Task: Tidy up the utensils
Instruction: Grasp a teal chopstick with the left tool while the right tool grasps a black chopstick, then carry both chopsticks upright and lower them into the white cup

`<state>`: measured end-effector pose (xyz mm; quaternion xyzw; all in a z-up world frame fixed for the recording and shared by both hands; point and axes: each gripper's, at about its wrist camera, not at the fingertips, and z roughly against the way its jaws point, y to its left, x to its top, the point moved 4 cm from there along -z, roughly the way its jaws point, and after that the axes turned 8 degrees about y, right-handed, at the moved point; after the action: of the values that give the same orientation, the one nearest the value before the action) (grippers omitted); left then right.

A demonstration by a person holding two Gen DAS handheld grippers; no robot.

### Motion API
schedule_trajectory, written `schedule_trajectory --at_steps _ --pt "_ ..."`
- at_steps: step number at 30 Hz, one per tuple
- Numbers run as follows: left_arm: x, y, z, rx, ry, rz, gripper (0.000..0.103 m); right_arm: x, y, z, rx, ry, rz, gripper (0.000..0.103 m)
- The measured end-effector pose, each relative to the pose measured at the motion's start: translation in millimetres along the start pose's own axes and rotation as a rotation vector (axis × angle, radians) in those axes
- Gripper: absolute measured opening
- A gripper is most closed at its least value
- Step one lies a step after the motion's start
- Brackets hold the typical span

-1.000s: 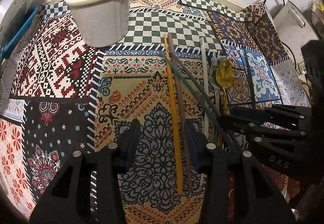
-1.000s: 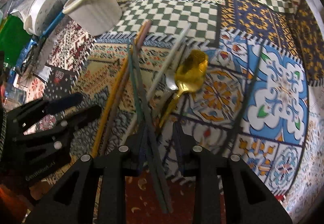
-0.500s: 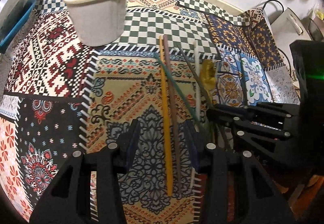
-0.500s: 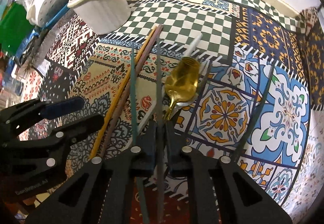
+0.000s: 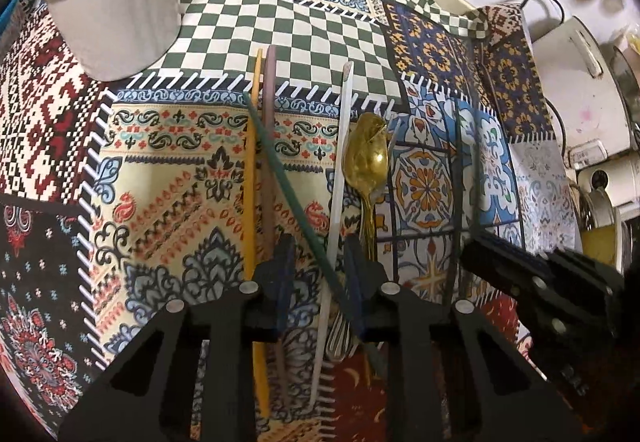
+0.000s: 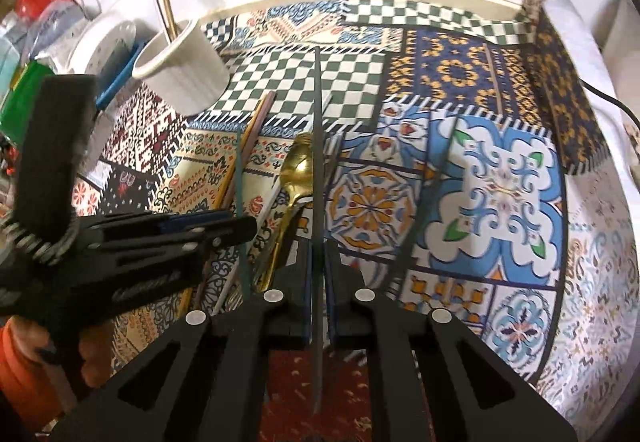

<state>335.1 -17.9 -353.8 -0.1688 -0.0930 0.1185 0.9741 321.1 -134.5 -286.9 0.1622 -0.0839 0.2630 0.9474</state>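
— What are we seeing laid out?

— We are cataloguing a patchwork-patterned cloth (image 6: 500, 178) running to a white wall, a white cup (image 6: 184, 78) standing on it at the far left.

— And the hands?

— Both are pointing steeply down. The right gripper (image 6: 318, 242) is clamping a dark chopstick (image 6: 318, 114), its long axis aiming away toward the wall. The left gripper (image 5: 318, 258), jaws just narrowing, is straddling a green chopstick (image 5: 280, 170) lying diagonally on the cloth; we cannot tell whether its pads are pressing.

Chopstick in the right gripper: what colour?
Dark grey chopstick, clamped in the right gripper; clearest in the right wrist view.
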Motion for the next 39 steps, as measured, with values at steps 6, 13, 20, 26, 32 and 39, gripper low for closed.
schedule_trajectory --at_steps 6,13,20,26,32,39 --pt "11.7 -3.5 -2.1 0.053 -0.007 -0.011 0.021 -0.8 -6.5 10.8 0.014 -0.034 -0.024 0.006" --pt "22.4 -9.8 -8.9 0.052 -0.004 -0.001 0.005 -3.0 -9.2 19.4 0.014 -0.065 -0.044 0.006" --pt "16.8 -21.7 3.5 0.045 -0.028 -0.048 0.003 -3.6 -7.5 32.3 0.020 -0.099 -0.051 0.006" --pt "2.0 -26.7 39.4 0.044 -0.105 -0.098 0.003 -2.4 -2.8 47.7 0.011 -0.145 -0.043 0.006" --pt "-13.9 -33.2 75.8 0.053 -0.210 -0.134 0.003 -0.1 9.4 63.9 0.010 -0.190 -0.020 0.005" --pt "-24.1 -35.7 126.9 0.060 -0.353 -0.153 0.003 10.3 32.1 88.5 -0.007 -0.260 0.027 0.005"
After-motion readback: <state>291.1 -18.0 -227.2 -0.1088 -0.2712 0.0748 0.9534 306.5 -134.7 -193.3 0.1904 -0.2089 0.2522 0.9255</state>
